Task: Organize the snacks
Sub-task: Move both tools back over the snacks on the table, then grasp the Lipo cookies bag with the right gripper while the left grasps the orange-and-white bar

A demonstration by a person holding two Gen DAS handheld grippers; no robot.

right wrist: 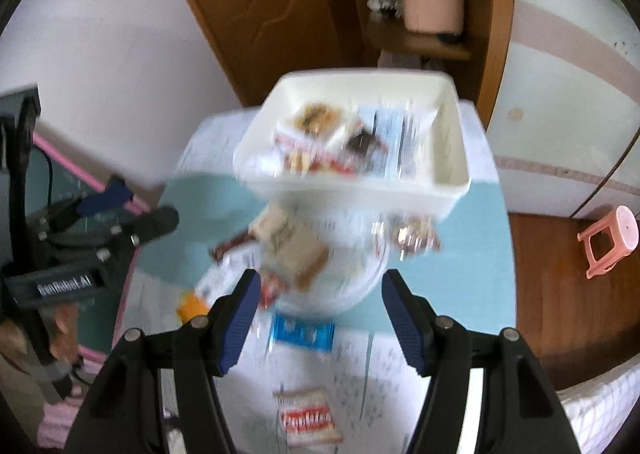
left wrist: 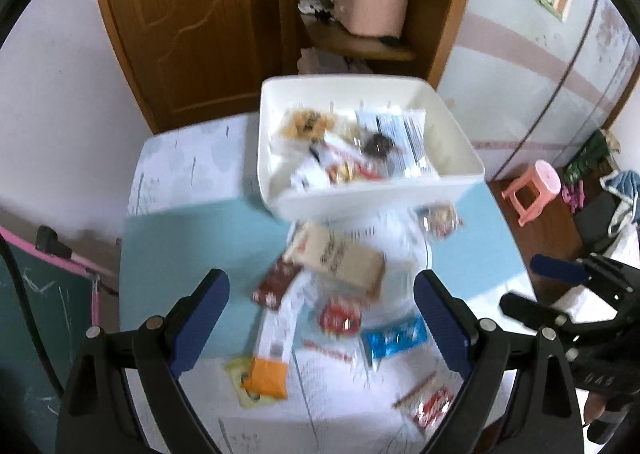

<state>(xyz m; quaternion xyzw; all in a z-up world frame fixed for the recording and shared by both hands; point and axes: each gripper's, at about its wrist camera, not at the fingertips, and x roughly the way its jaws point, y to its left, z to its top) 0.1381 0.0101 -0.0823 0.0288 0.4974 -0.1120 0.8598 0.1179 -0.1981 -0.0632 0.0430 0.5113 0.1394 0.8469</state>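
A white bin (left wrist: pixel 456 130) stands at the far side of the table and holds several snack packets; it also shows in the right wrist view (right wrist: pixel 448 174). Loose snacks lie in front of it: a tan packet (left wrist: pixel 340 254), a brown bar (left wrist: pixel 276 282), a blue packet (left wrist: pixel 394 338), an orange packet (left wrist: pixel 266 376) and a red-and-white packet (left wrist: pixel 430 408). My left gripper (left wrist: pixel 322 318) is open and empty above the pile. My right gripper (right wrist: pixel 320 318) is open and empty above the blue packet (right wrist: pixel 302 332). Both views are blurred.
The table (left wrist: pixel 180 238) has a light blue and white cover. A wooden door (left wrist: pixel 192 26) and a cabinet with a pink basket (left wrist: pixel 370 10) stand behind. A pink stool (left wrist: pixel 532 186) is on the floor at right. A green chalkboard (left wrist: pixel 36 318) is at left.
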